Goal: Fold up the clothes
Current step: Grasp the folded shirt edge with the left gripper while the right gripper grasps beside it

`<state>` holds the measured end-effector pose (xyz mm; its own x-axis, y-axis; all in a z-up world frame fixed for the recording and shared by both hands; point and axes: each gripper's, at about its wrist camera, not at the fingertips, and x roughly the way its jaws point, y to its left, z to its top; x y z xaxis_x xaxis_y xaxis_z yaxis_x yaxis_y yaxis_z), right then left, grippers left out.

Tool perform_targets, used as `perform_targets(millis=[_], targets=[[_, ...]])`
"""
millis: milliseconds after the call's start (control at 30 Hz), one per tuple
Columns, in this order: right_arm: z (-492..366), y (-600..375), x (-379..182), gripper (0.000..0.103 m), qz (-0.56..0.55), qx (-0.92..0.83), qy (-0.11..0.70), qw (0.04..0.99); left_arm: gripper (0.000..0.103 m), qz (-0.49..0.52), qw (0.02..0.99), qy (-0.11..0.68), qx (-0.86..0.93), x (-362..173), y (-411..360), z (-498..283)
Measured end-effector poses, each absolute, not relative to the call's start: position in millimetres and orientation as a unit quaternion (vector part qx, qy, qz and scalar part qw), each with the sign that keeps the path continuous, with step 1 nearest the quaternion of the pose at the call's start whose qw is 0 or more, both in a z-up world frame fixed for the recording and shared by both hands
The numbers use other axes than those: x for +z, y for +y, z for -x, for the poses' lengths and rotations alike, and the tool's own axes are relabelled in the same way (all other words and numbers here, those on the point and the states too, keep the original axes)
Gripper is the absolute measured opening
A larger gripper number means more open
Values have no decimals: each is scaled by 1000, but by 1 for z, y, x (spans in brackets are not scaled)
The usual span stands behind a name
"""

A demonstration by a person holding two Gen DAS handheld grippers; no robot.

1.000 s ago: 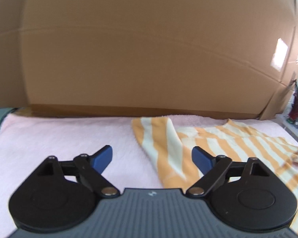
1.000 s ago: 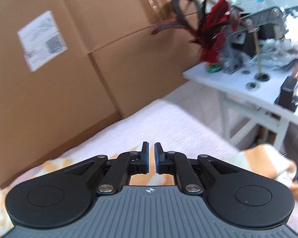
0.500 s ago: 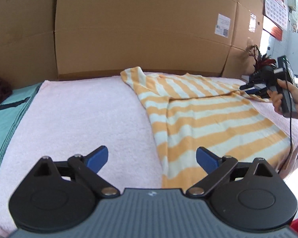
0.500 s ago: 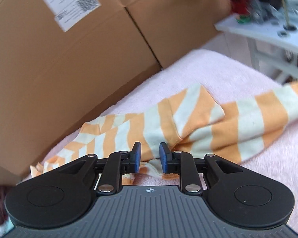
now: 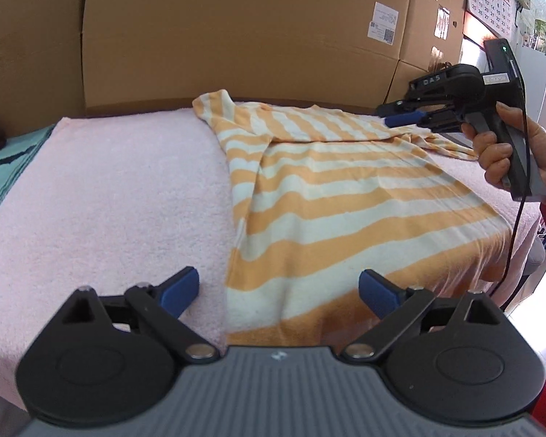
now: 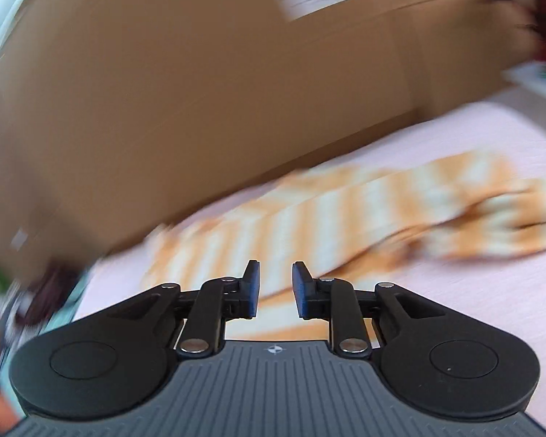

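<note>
**Both grippers pulled back, whole shirt in view now**

A second ago the left gripper [image 5: 278, 287] was right up against the cardboard boxes [image 5: 236, 36] with only a corner of the striped shirt [image 5: 345, 196] showing. Now it sits back at the near edge, the full shirt spread out ahead of it. The right gripper [image 6: 275, 289] swung off the side table and onto the shirt, its view badly blurred. Its fingers [image 6: 251, 287] went from nearly touching to a small gap, nothing between them. The person's hand [image 5: 509, 156] now shows at the right.
</note>
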<state>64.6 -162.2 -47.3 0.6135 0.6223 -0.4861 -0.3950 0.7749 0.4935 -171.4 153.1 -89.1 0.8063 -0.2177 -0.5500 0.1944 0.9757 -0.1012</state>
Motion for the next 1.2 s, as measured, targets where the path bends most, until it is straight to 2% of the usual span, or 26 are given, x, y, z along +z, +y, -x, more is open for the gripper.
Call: perform_targets(millis=[200, 300, 400, 533, 600, 700, 767, 800, 833, 867, 933, 1033, 1200], targets=[[-68, -82, -72, 24, -187, 338, 414, 825, 95, 64, 947, 287, -129, -84, 168, 192], [-73, -60, -73, 23, -195, 330, 413, 826, 85, 83, 948, 281, -124, -86, 176, 199], [-77, -40, -72, 32, -202, 321, 408, 830, 84, 97, 949, 273, -128, -87, 178, 198], [-78, -22, -68, 37, -203, 311, 400, 838, 83, 99, 949, 263, -142, -89, 176, 194], [-80, -18, -68, 35, -211, 311, 397, 837, 77, 92, 950, 259, -145, -90, 174, 192], [-82, -15, -68, 10, -208, 312, 404, 834, 64, 101, 950, 256, -147, -90, 178, 192], [-79, -17, -66, 10, -204, 312, 397, 839, 51, 114, 949, 255, -148, -91, 183, 192], [-79, -19, -66, 9, -207, 312, 394, 840, 49, 123, 947, 255, -148, -92, 186, 193], [-79, -21, -65, 9, -209, 312, 392, 840, 39, 135, 945, 257, -148, -92, 190, 192], [-80, -22, -64, 10, -212, 313, 389, 840, 21, 152, 941, 261, -153, -94, 195, 191], [-79, -23, -60, 9, -210, 314, 382, 843, 7, 194, 929, 271, -164, -98, 203, 188], [-79, -20, -54, 10, -208, 319, 372, 846, 7, 219, 922, 277, -160, -100, 207, 188], [-79, -19, -49, 10, -195, 327, 366, 849, 7, 179, 932, 277, -148, -93, 198, 191]])
